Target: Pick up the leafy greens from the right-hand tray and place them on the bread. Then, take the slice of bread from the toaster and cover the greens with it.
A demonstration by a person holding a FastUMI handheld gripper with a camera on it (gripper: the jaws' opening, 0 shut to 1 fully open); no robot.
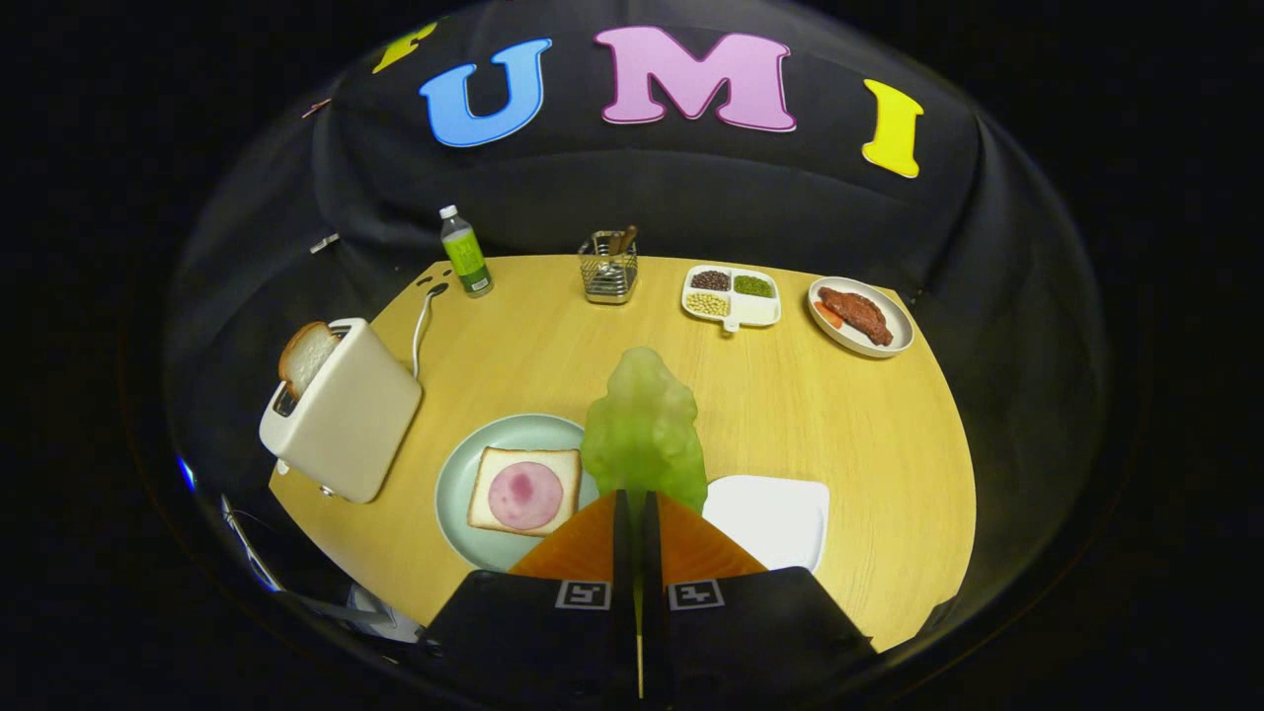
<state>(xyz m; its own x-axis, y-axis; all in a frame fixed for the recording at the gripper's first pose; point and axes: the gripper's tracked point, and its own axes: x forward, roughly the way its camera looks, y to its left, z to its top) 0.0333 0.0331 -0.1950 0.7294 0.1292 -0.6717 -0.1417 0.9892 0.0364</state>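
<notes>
Your gripper [637, 499] is clamped on the greens [644, 434], both fingers pressed together on the lower end of the leaf, which sticks up and forward ahead of the fingertips, lifted off the surface [810, 415]. Just left of the fingers sits the plate [459, 464] with the bread [523, 490] on it, a pink ham slice [525, 496] lying on top of the bread. Just right of the fingers is the white tray [775, 513], nothing on the part you can see. The greens hang between plate and tray, overlapping the plate's right rim in view. Farther left stands the toaster [346, 415], a second slice [304, 357] poking up out of its slot. Along the far edge of the surface: bottle [465, 253], wire holder [608, 267], divided dish [732, 294] of beans, and a meat plate [861, 314].
</notes>
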